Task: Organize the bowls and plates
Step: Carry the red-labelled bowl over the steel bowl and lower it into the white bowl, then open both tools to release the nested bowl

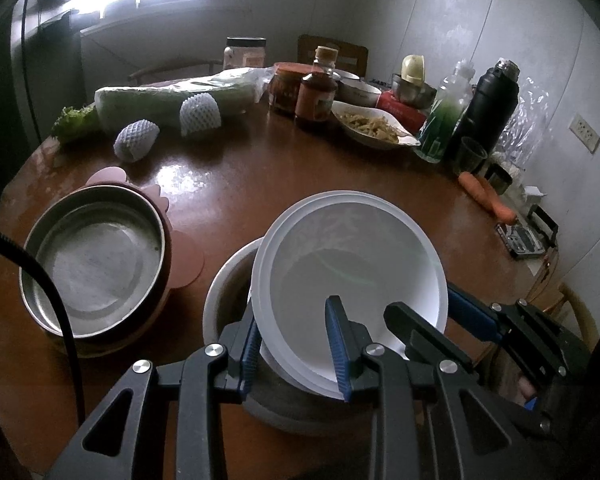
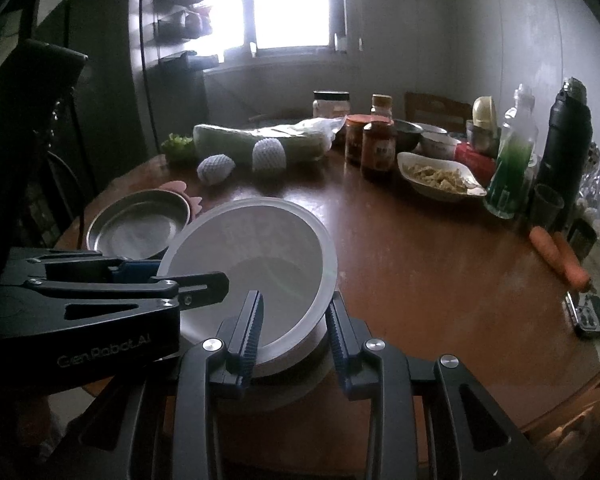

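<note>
Now, jaws outward:
Left gripper (image 1: 296,344): jaws clamped on white bowl (image 1: 352,264) rim.
Right gripper (image 2: 296,328): jaws pinching the opposite rim.
White bowl: tilted, over grey bowl (image 1: 300,416) (contact unclear).
Steel pan (image 1: 96,264): left on desk (image 1: 300,176).

Left gripper (image 1: 296,344) clamped shut, right gripper (image 2: 296,328) closed, both angled downward

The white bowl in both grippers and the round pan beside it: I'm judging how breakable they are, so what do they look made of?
White bowl: probably plastic, matte and faintly translucent with a thin rolled rim. Round pan: stainless steel, a dull brushed grey with glinting edges.
</note>
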`<state>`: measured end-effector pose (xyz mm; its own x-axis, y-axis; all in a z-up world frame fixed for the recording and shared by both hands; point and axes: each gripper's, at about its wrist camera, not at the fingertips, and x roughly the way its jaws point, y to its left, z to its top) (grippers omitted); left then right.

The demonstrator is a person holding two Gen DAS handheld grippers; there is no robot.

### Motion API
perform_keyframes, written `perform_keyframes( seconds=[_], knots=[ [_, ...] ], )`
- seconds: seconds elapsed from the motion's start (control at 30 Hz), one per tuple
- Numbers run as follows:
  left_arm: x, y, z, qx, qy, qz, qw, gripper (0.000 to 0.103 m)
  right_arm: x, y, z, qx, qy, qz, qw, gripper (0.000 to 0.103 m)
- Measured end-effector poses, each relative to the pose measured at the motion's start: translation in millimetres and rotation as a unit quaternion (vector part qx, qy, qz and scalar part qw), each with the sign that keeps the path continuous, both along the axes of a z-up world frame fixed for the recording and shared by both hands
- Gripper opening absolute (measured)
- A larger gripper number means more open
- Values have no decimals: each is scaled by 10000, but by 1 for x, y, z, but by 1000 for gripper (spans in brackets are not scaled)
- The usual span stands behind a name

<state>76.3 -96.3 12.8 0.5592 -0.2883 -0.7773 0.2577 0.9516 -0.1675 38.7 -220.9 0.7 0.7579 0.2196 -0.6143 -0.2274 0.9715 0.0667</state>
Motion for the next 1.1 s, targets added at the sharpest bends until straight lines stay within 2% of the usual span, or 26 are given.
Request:
perform_keyframes(
  seconds=[0.8,1.1],
  knots=[
    [2,0,-4,236,-59,24,9997,32,5,6,-8,-135,94,32,9999,34],
    [2,5,-5,194,-30,52,9998,32,5,7,-8,-190,120,8,9997,35]
  ],
)
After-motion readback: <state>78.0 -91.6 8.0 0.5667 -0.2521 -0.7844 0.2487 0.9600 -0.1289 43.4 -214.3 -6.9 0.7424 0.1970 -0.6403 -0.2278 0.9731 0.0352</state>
